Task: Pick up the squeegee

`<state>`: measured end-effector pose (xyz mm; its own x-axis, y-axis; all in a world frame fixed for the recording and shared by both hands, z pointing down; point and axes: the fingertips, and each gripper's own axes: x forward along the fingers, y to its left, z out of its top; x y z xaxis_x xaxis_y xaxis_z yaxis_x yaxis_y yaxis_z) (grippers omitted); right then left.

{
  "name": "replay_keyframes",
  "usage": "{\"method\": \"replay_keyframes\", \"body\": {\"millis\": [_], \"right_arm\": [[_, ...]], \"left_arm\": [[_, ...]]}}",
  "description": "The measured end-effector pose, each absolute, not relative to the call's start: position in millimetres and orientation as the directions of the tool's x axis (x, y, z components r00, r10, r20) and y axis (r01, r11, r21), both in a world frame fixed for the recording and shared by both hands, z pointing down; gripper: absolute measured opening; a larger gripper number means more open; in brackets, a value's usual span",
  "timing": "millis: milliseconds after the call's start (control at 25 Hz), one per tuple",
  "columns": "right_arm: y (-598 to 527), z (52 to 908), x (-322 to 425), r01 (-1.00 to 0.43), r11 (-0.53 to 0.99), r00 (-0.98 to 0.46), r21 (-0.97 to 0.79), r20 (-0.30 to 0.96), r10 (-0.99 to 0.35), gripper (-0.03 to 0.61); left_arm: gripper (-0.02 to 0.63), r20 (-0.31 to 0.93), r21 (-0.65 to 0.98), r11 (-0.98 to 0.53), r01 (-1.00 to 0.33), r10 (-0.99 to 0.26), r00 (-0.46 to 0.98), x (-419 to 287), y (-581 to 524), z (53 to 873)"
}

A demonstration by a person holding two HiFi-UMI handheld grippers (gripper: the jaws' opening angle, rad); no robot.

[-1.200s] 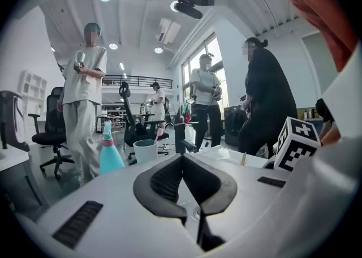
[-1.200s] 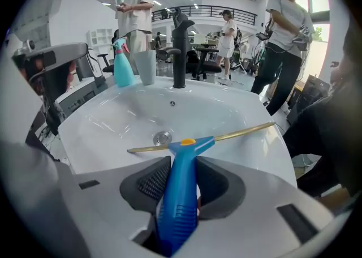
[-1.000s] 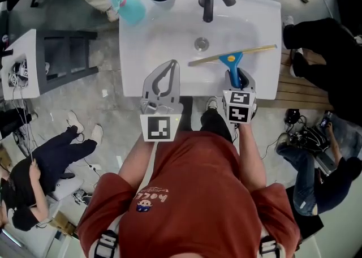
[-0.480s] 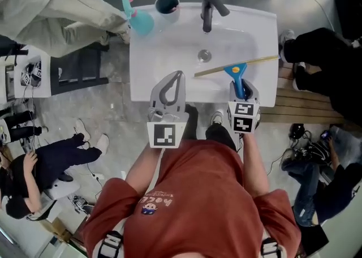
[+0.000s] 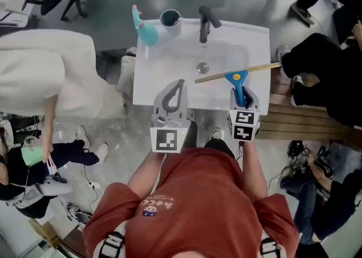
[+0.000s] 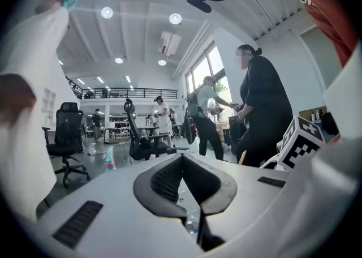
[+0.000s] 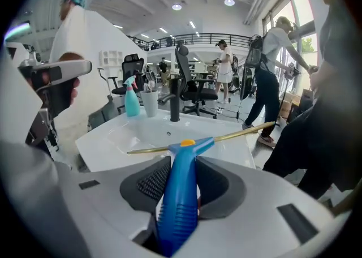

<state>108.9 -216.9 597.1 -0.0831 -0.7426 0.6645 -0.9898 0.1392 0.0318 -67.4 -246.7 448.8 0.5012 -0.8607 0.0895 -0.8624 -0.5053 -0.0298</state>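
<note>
Busy workshop floor all round the white sink (image 5: 153, 76). Right claw (image 5: 242, 91) is clamped on the blue handle of the squeegee (image 5: 235, 75). Its brass blade now hangs clear above the sink's front right corner, where a moment ago it lay across the basin. Left claw (image 5: 173, 94) has come up alongside over the front edge, pinched shut on nothing. To my eye the pick-up is as good as done.
</note>
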Motion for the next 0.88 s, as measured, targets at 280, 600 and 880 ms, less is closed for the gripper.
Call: {"method": "replay_keyframes", "body": {"millis": [280, 600, 880], "right_arm": [[-209.1, 560.1, 128.0, -0.989, 0.145, -0.093, 0.038, 0.604, -0.792, 0.144], [-205.3, 506.9, 153.2, -0.989, 0.142, -0.098, 0.051, 0.497, -0.862, 0.144], [-209.8, 439.2, 167.0, -0.99, 0.124, -0.092, 0.066, 0.359, -0.929, 0.144]], "left_arm": [[0.017, 0.04, -0.051, -0.485, -0.873, -0.875, 0.483, -51.1, -228.9, 419.6], [0.017, 0.011, -0.046, -0.427, -0.903, -0.904, 0.427, -45.3, -216.1, 396.5], [0.017, -0.074, -0.059, -0.388, -0.92, -0.917, 0.392, -49.0, -213.9, 353.8]]}}
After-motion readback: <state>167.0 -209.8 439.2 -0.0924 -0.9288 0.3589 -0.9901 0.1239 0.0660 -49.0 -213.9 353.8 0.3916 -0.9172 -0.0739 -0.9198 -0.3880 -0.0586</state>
